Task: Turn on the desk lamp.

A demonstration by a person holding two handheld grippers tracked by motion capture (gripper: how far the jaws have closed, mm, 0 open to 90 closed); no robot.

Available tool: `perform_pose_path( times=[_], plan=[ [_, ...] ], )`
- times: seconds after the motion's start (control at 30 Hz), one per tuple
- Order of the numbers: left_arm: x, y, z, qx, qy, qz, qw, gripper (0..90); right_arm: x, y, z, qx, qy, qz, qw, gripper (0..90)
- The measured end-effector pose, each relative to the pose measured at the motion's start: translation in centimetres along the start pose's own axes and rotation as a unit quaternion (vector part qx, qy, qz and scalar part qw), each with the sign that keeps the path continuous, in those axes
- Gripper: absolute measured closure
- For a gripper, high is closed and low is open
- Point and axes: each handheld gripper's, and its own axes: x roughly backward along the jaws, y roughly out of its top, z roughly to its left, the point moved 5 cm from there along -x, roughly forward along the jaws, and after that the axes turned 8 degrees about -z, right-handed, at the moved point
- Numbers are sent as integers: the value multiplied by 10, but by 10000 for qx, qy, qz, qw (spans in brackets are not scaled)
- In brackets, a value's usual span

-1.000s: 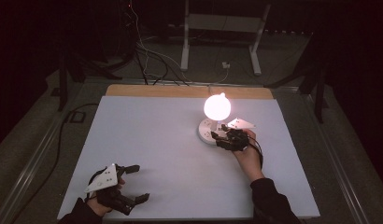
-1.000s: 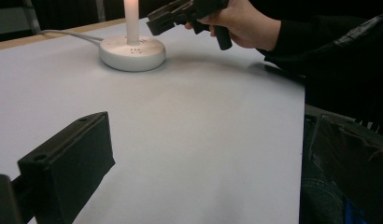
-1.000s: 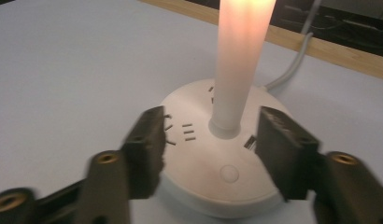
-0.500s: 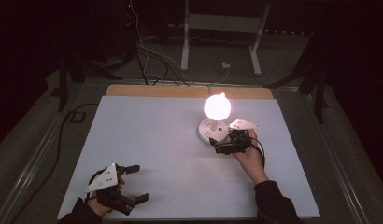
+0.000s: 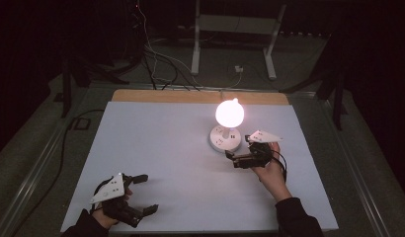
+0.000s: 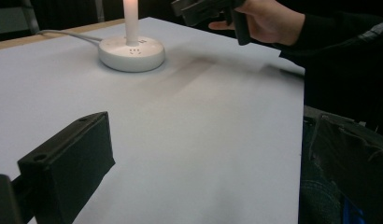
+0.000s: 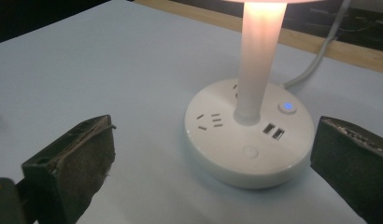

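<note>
The right gripper point(image 5: 238, 159) sits right of centre in the high view, its jaws spread wide and empty, just below and beside the lamp point(image 5: 228, 126). The left gripper point(image 5: 136, 195) lies at the lower left of that frame, jaws also wide apart, holding nothing, well apart from the lamp.

The lamp stands in the upper middle of the white table point(image 5: 161, 143). Its round globe point(image 5: 229, 113) glows bright, washed out to near white. In the right gripper view a pale, warm-lit stem point(image 7: 258, 56) rises from a round white base point(image 7: 248, 133) that carries socket slots, two USB ports point(image 7: 272, 131), a button lit blue point(image 7: 287, 107) and a plain round button. A grey cord point(image 7: 318, 56) runs off toward the upper right.
</note>
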Motion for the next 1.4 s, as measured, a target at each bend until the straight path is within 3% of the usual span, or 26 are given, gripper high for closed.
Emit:
perform_pose_path(
  times=[0.37,0.93,1.4],
  plan=[
    [0,0,0,5,-11,-15,10000,2,25,-11,8,8,114,17,9999,0],
    [1,0,0,-24,8,-8,10000,2,68,-44,5,97,-82,279,9995,0],
    [1,0,-1,-22,2,-1,10000,2,102,-81,0,-179,-160,567,9981,0]
  ],
)
